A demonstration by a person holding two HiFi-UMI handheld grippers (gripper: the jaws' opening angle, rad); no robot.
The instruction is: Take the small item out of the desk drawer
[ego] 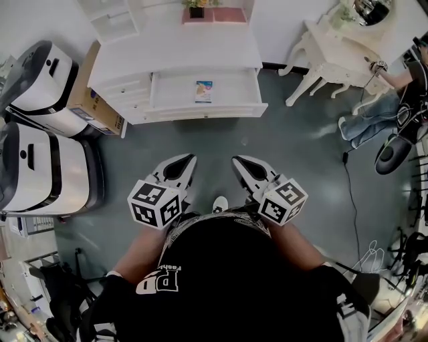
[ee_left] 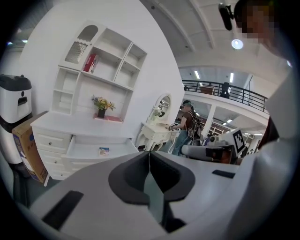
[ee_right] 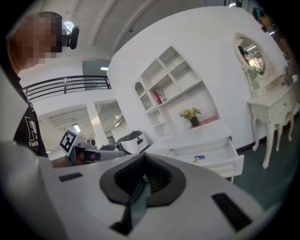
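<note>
Small item (ego: 204, 91) flat on the bottom of the pulled-out drawer (ego: 200, 112), near the middle and clear of its walls. Long axis from drawer front to drawer back, short edges toward front and back; which end counts as the top, impossible to tell. A thin rectangular packet, pale blue with a yellow-orange patch, print too small to read. Drawer white, set under the tabletop (ego: 174, 50) of a white desk with a shelf unit above. On the tabletop, a potted flower (ego: 196, 9) at the left end of a pink mat (ego: 224, 15). Well short of the drawer, above the grey-green floor (ego: 301, 153), left gripper (ego: 191, 157) and right gripper (ego: 235, 159) side by side, both aimed at the desk. Jaws of each pressed together, nothing between them. Left of the desk, a cardboard box (ego: 93, 100) and two white machines (ego: 47, 87). To the right, a cream dressing table (ego: 334, 53).
</note>
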